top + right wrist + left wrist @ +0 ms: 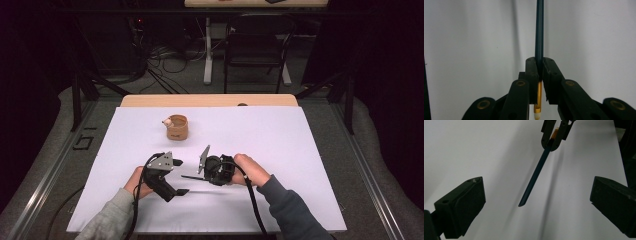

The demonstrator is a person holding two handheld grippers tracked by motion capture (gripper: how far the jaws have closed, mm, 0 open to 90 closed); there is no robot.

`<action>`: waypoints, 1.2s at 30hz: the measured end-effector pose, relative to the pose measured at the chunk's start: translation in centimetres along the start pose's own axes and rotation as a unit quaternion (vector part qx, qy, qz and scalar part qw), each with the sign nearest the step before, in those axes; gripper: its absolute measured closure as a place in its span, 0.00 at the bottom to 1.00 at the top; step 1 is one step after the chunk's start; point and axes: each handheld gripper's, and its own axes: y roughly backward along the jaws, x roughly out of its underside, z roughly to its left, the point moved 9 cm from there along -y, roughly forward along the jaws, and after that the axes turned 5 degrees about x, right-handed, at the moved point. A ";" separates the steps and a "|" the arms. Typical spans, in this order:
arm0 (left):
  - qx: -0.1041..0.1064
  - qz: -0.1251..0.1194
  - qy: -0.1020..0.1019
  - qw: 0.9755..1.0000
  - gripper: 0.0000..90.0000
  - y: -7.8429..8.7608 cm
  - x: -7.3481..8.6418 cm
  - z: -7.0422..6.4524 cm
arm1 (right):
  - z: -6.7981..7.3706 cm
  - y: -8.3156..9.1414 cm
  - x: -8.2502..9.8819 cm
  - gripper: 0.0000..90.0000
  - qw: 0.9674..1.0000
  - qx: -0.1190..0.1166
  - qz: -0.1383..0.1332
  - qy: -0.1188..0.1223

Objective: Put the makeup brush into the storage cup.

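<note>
Pencil [535,173] is the thing in play, a dark blue one with a gold ferrule and white eraser, hanging above the white table cover [280,150] near the person's edge. Starting at the left, the left gripper [180,177] waits with its jaws spread wide and nothing between them; moving right, the right gripper [539,72] has its jaws clamped on the pencil close to the eraser, tip aimed at its partner. Looks like a hand-over: slide the open jaws around mid-shaft, square to it, and close before the right lets go.
</note>
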 end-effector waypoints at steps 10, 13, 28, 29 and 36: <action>-0.011 0.025 -0.014 1.000 0.00 -0.4 0.0 -0.3 | 0.3 0.0 -0.7 0.93 1.000 0.006 -0.009 0.016; -0.012 0.036 -0.018 0.999 0.01 -0.6 0.1 -0.3 | 0.5 0.1 -0.8 0.93 1.000 0.009 -0.008 0.026; -0.012 0.057 -0.034 0.998 0.46 -1.4 0.2 -0.4 | 0.9 0.0 -1.2 0.93 0.999 0.013 -0.009 0.043; -0.011 0.058 -0.034 0.998 0.50 -1.4 0.2 -0.4 | 0.9 -0.1 -1.2 0.93 0.999 0.014 -0.007 0.044; -0.006 0.062 -0.039 0.997 0.68 -1.7 0.3 -0.6 | 1.1 -0.2 -1.3 0.93 0.998 0.017 -0.006 0.052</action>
